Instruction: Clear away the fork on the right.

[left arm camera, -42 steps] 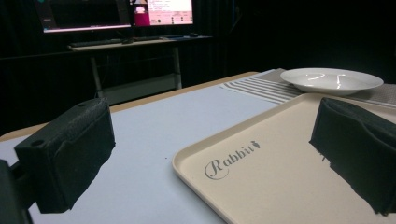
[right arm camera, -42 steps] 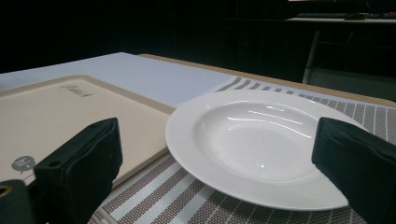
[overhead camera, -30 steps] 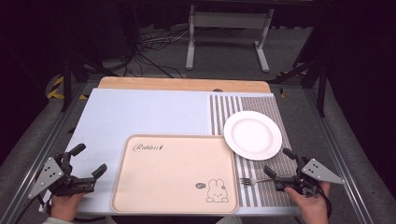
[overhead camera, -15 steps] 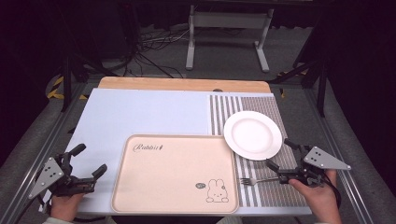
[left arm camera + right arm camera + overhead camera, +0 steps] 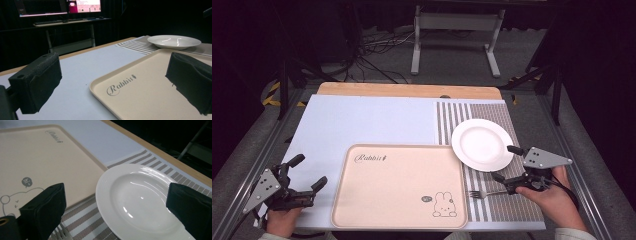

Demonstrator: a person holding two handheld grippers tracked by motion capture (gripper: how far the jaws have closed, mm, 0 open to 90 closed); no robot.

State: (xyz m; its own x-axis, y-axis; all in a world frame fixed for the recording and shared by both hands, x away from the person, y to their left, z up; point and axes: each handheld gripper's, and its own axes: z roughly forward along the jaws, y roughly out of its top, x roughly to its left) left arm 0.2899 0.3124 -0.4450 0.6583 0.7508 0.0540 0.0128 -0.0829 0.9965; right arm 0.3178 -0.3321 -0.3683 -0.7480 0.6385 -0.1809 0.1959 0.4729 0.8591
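While nothing is lifted yet, I have my right tool (image 5: 508, 163) wide open and empty at the white plate (image 5: 482, 144), which sits on the striped mat beside the beige tray (image 5: 399, 185). My left tool (image 5: 307, 172) waits open, empty.

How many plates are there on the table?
1. The white plate lies on the striped placemat at the right, its rim just over the beige tray's far right corner. Nothing here could hide another.
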